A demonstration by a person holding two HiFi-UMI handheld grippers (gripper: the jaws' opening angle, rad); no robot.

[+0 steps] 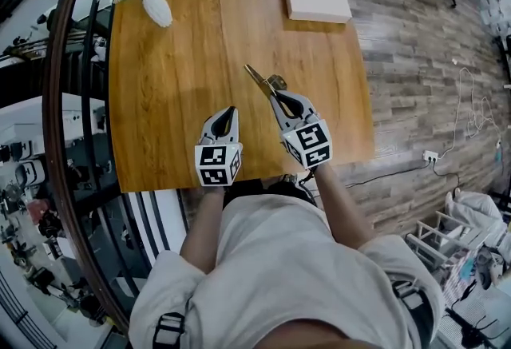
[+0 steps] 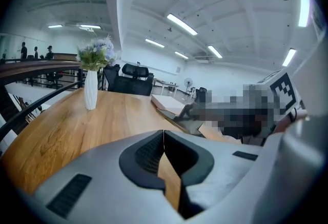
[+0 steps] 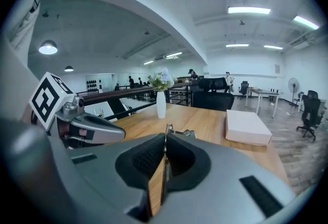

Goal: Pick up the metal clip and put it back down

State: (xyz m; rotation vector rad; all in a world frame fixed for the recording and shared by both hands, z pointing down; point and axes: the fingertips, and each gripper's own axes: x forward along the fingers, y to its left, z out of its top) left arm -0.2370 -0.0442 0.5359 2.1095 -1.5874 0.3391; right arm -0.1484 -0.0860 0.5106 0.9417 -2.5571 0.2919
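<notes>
The clip [image 1: 267, 84] is pinched at one end between the closed jaws of the right gripper [image 1: 277, 97] and held over the table [image 1: 176, 60], most of it jutting past the tips. The left gripper [image 1: 230, 111] is closed on nothing. With so slight a hold, the clip could be twisted loose or dropped if swung or set down hard.

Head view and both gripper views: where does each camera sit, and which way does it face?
Head view: on the head, looking down at the table; torso and forearms show.
Left gripper view: behind the shut left gripper, looking across the table.
Right gripper view: behind the right gripper pinching the metal clip.
All share the vase.
</notes>
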